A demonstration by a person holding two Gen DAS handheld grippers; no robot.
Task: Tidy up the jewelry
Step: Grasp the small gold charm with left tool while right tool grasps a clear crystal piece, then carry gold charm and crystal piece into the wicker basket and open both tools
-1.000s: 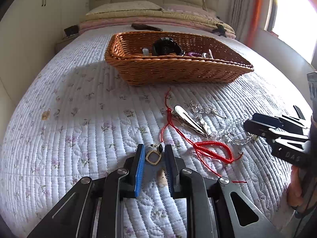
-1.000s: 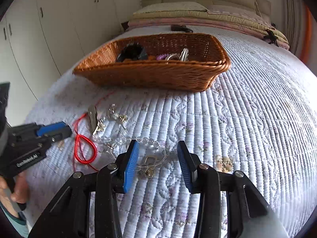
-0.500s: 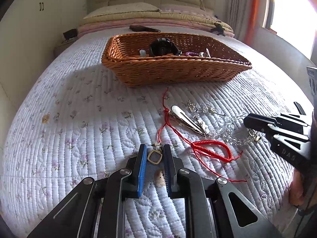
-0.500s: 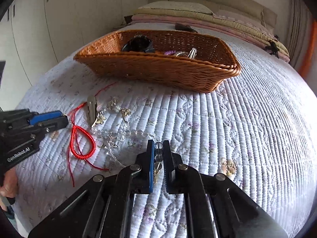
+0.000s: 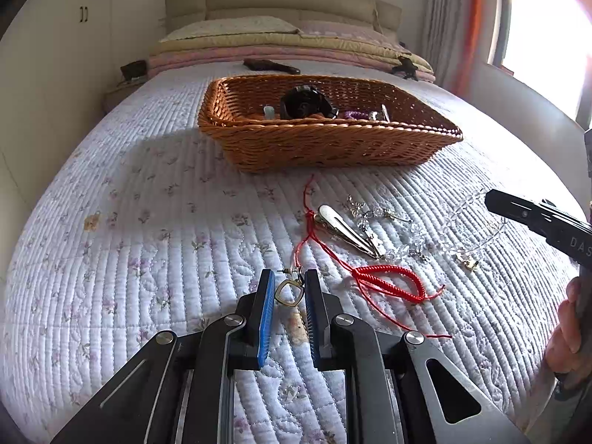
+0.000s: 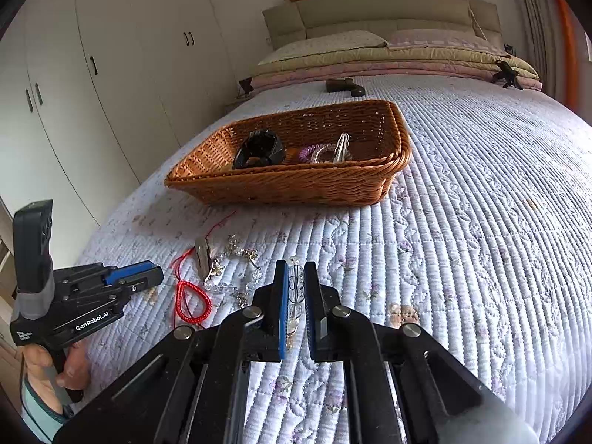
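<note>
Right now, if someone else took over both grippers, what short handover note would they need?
Left gripper: shut on the gold earring.
Right gripper: shut on the clear bead bracelet.
Wicker basket already holds a black hair claw, a purple bracelet and a silver clip.
Still on the quilt: red cord, silver hair clip, crystal pieces.
Left to do: carry both held pieces to the basket, then collect the rest.

Quilted bed: basket, seemingly jewelry.
</note>
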